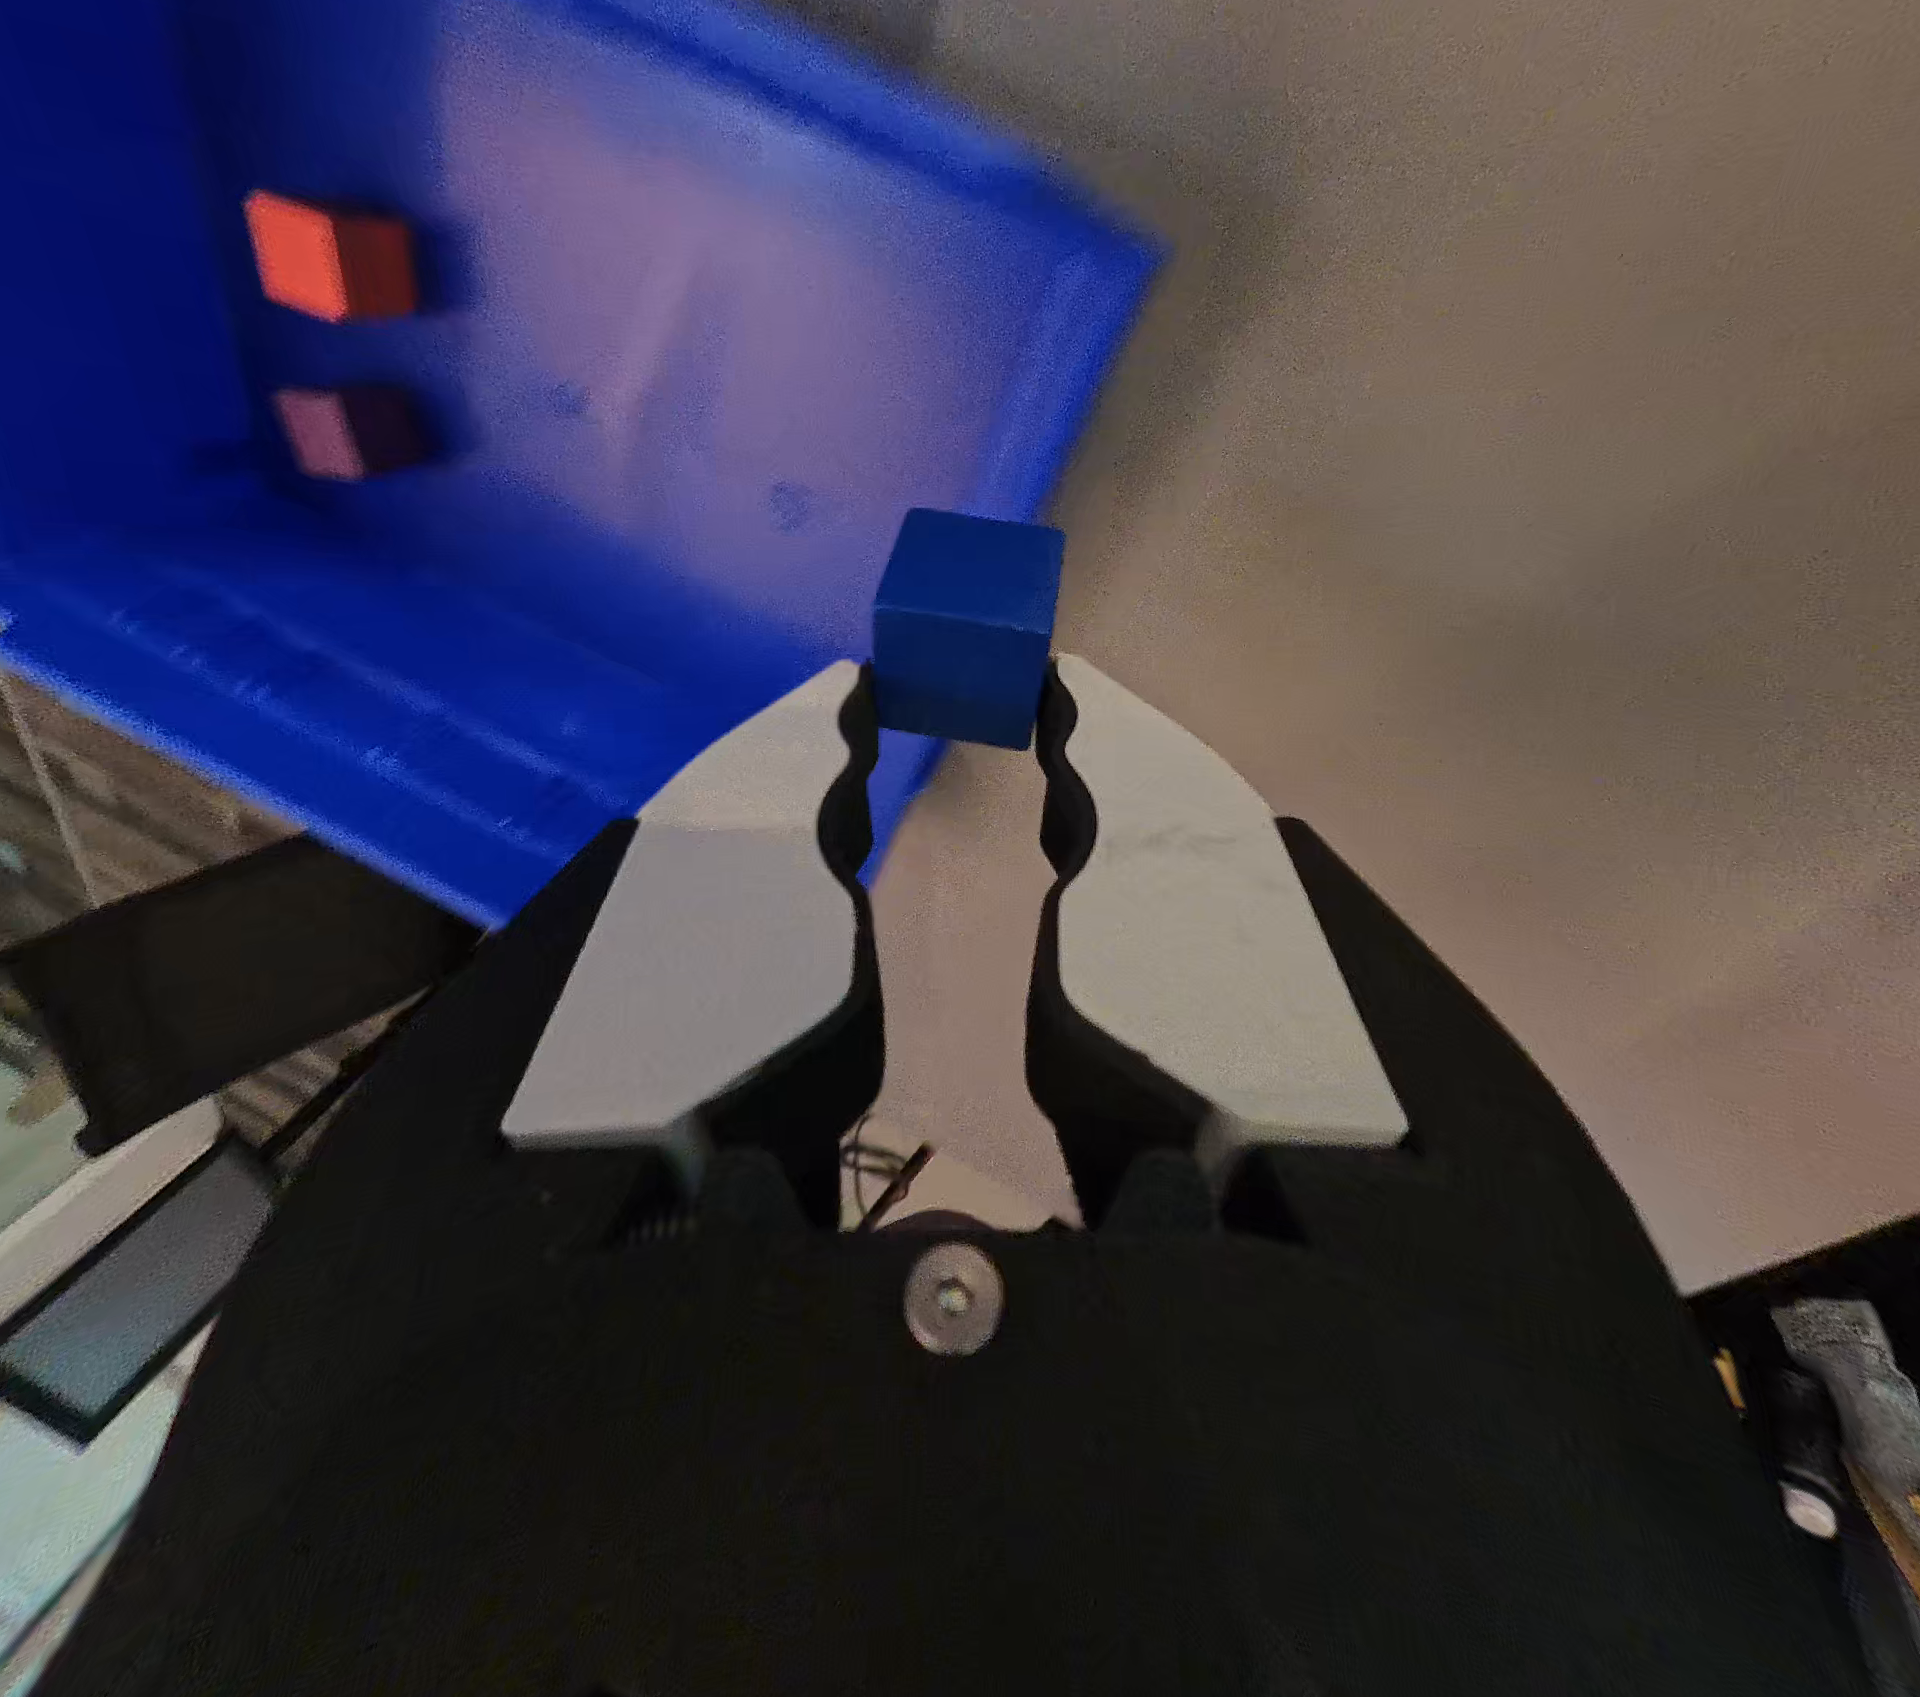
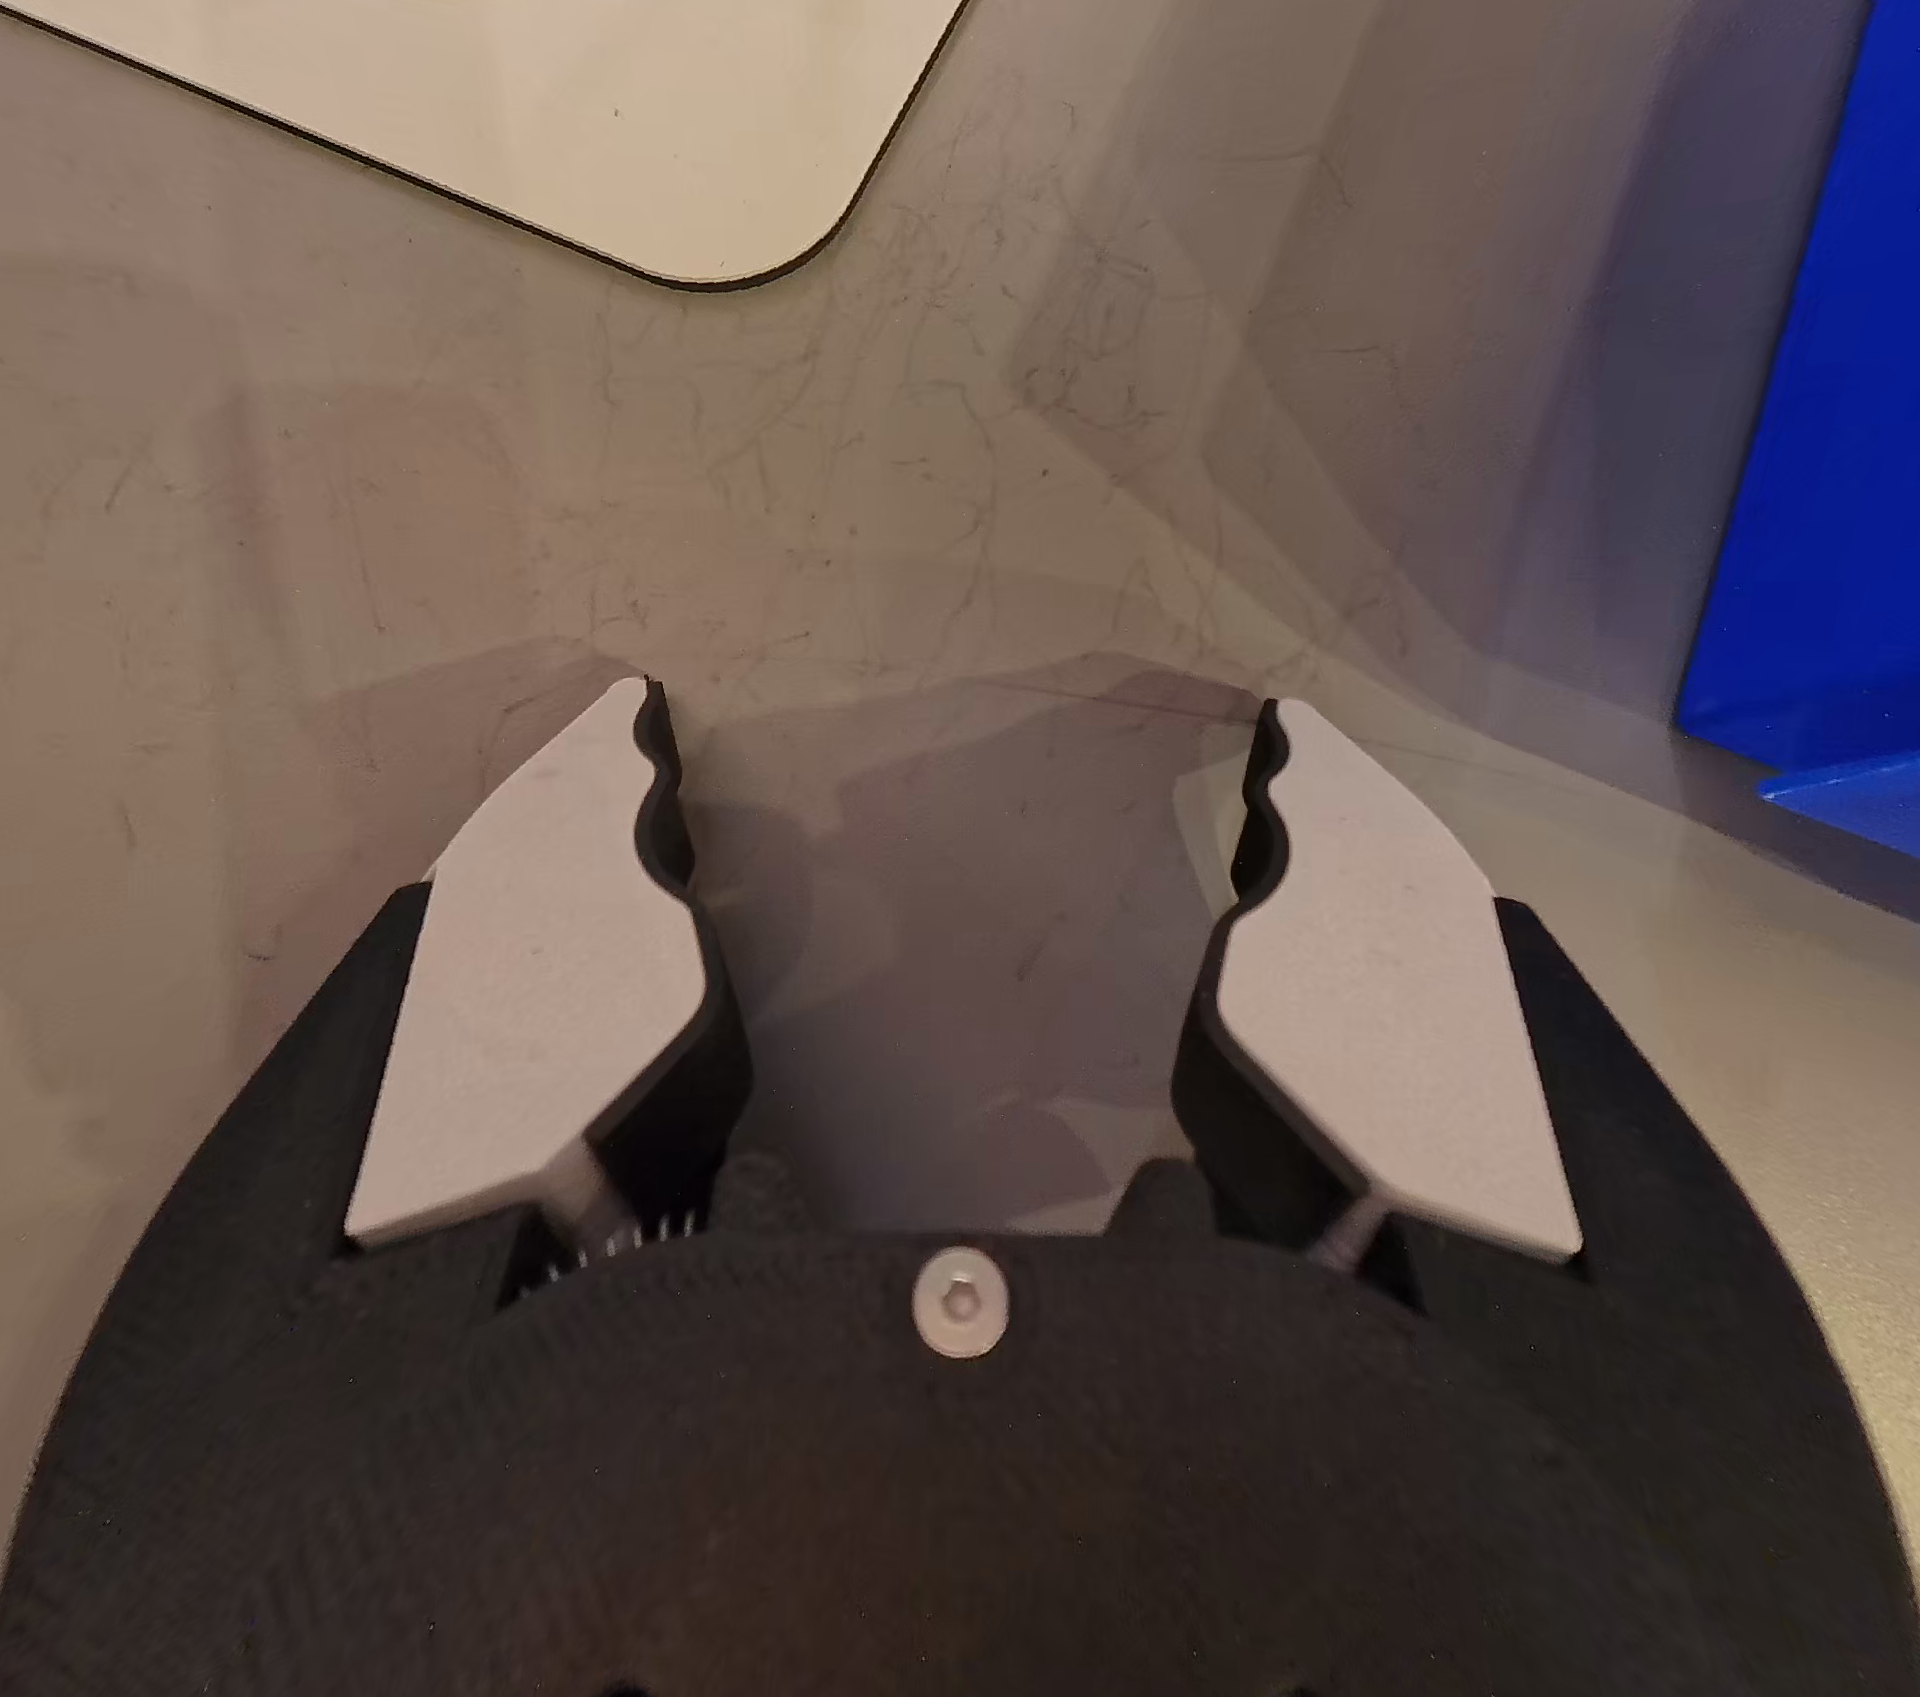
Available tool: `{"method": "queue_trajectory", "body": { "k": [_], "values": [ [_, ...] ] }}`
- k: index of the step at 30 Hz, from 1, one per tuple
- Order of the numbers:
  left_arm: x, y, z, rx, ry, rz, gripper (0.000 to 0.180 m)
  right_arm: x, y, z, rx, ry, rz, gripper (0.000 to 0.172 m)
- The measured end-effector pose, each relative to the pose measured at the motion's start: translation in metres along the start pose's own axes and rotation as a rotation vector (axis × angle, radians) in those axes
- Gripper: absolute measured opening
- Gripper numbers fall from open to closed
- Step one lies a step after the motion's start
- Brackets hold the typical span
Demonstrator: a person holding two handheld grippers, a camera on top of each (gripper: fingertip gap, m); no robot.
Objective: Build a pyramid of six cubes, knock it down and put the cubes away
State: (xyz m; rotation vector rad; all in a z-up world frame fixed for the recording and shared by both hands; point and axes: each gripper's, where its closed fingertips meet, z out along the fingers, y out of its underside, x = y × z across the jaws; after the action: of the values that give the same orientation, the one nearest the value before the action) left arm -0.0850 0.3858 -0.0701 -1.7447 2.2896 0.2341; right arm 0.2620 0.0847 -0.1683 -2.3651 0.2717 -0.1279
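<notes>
Left gripper (image 1: 958,691) clamps an unmarked blue cube (image 1: 966,624) beside the blue bin (image 1: 520,691).

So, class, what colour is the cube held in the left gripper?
Blue cube; clearest in the left wrist view.

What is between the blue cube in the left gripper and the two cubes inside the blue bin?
Only bare bin floor, seen in the left wrist view, separates the blue cube from the red cube and purple cube.

Both grippers, left gripper (image 1: 956,691) and right gripper (image 2: 961,712), share black bodies, grey finger plates, wavy black pads, and a silver screw at six o'clock.
</notes>
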Motion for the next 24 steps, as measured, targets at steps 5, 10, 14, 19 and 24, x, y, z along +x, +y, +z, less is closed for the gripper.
{"method": "queue_trajectory", "body": {
  "k": [5, 10, 14, 19, 24],
  "values": [
    [0.093, -0.046, -0.001, 0.060, 0.120, 0.099, 0.029, 0.000, 0.000, 0.000, 0.000, 0.000, 0.000, 0.105],
    [0.151, -0.084, 0.005, 0.095, 0.211, 0.158, 0.029, 0.000, 0.000, 0.000, 0.000, 0.000, 0.000, 0.105],
    [0.175, -0.101, 0.008, 0.088, 0.245, 0.205, 0.028, 0.000, 0.000, 0.000, 0.000, 0.000, 0.000, 0.105],
    [0.189, -0.111, 0.007, 0.066, 0.279, 0.232, 0.028, 0.000, 0.000, 0.000, 0.000, 0.000, 0.000, 0.105],
    [0.194, -0.111, 0.011, 0.017, 0.285, 0.253, 0.028, 0.000, 0.000, 0.000, 0.000, 0.000, 0.000, 0.105]
  ]
}}
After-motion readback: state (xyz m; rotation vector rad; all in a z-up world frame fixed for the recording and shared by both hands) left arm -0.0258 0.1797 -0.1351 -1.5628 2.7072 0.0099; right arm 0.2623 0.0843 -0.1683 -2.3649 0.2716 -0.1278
